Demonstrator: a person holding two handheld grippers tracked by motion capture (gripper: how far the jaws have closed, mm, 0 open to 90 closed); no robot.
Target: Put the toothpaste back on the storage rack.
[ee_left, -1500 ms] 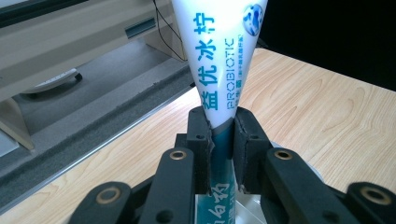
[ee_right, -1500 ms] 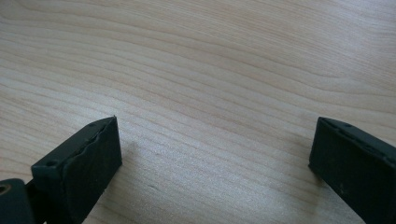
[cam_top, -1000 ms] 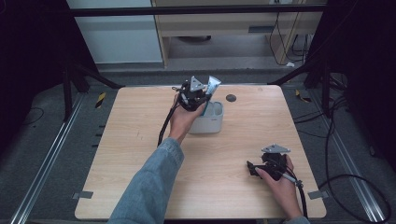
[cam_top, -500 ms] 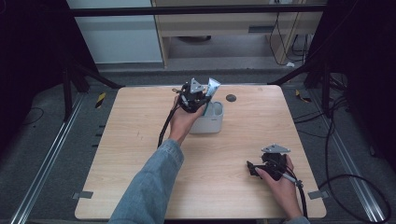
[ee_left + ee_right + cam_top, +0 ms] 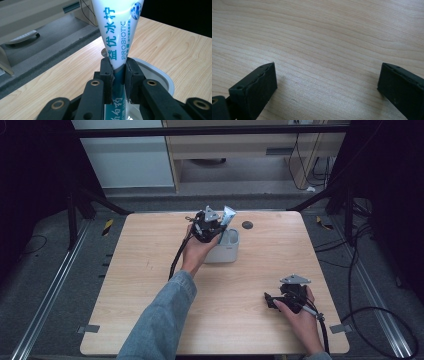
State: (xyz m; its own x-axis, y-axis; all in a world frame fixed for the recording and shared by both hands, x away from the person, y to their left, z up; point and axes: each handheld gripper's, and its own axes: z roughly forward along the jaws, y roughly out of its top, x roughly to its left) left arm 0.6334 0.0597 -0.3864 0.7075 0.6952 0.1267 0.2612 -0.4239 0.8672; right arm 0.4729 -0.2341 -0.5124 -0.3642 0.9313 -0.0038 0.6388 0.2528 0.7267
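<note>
So the table (image 5: 150,285) is pale wood with fine grain, matte, rounded corners. The toothpaste tube (image 5: 117,37) is glossy white plastic with teal print, flat and wide at the crimped end, narrowing downward. It's standing upright over the white cup (image 5: 227,251), a smooth rounded container near the table's far edge. The left gripper (image 5: 118,75) has its black ridged pads clamped tight on the tube's lower part. The right gripper (image 5: 327,85) sits low over bare wood near the front right, jaws spread wide, holding nothing.
</note>
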